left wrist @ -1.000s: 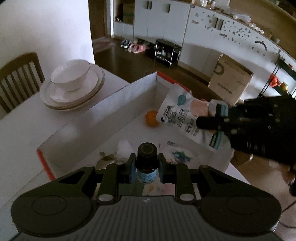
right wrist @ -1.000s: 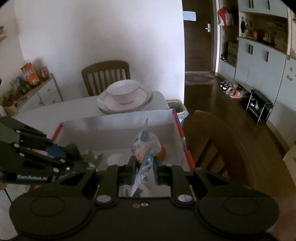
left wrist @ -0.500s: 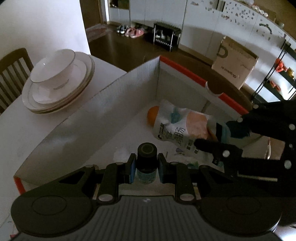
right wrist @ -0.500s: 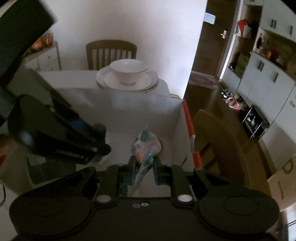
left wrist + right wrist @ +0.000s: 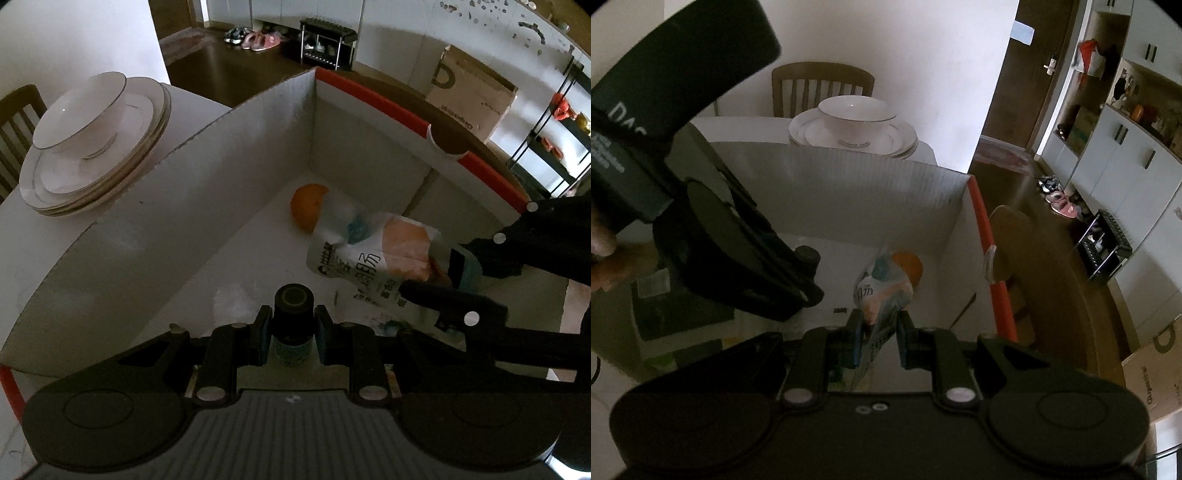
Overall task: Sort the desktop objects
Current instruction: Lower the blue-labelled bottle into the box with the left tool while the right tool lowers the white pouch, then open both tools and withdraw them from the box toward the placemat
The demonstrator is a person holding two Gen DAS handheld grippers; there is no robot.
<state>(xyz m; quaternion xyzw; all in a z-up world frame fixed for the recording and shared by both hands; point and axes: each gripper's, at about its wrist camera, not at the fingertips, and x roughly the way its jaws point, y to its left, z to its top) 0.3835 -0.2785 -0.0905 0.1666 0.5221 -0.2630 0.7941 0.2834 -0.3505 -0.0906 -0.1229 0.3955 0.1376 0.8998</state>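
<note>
Left gripper [image 5: 293,330]: closed on a small dark bottle [image 5: 293,325], now lowered inside the white box [image 5: 184,206]. Right gripper [image 5: 879,341]: clamped on a printed pouch [image 5: 882,295], brought lower beside the orange [image 5: 306,206] near the box's far corner.

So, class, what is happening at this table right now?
A person works two handheld grippers over an open white cardboard box with red edges. The left gripper clamps a small dark glass bottle; the right gripper pinches a white printed snack pouch. An orange fruit already lies inside.
</note>
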